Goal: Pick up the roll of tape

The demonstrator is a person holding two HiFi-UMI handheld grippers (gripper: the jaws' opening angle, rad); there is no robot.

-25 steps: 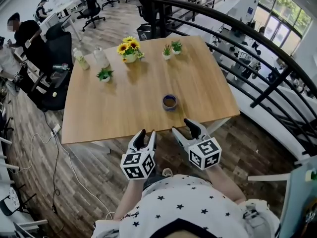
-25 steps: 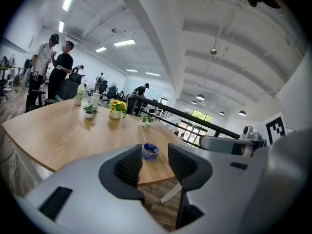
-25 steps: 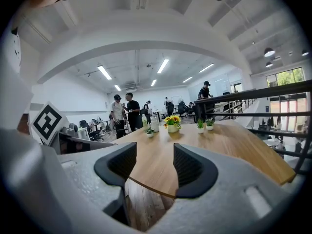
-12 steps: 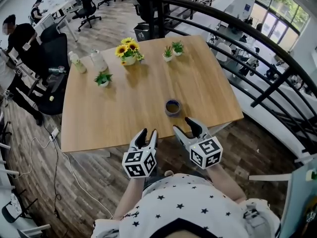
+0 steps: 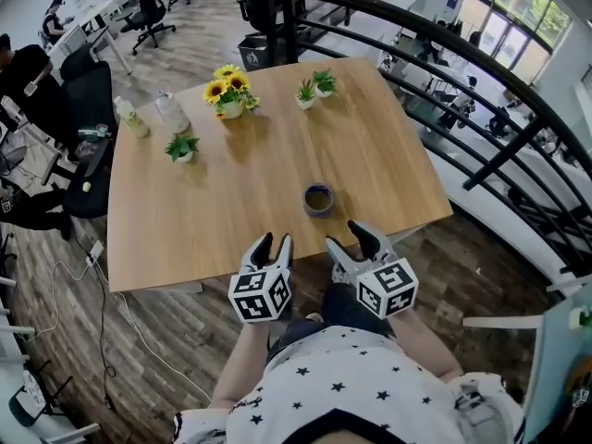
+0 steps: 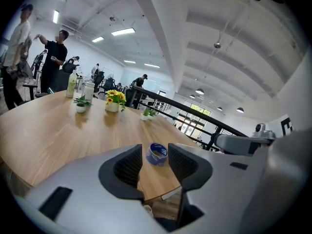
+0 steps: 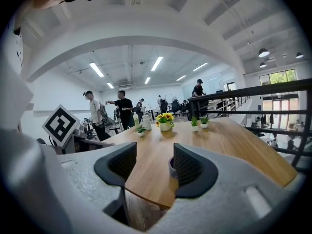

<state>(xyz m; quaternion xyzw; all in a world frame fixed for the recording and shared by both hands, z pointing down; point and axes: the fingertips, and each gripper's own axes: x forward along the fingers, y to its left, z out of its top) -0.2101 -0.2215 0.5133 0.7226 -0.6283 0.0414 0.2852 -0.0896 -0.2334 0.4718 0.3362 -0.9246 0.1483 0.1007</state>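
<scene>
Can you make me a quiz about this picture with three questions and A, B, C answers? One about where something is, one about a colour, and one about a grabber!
1. Where is the tape?
A) on the floor
B) on the table, near the person's edge
C) held in the air

2. What colour are the flowers?
A) red
B) white
C) yellow

3. How is the right gripper?
A) open and empty
B) shut on the tape
C) shut and empty

Answers:
1 B: the head view shows the tape lying on the wood near that edge.
2 C: the petals are yellow.
3 A: in the right gripper view its jaws stand apart and hold nothing.
</scene>
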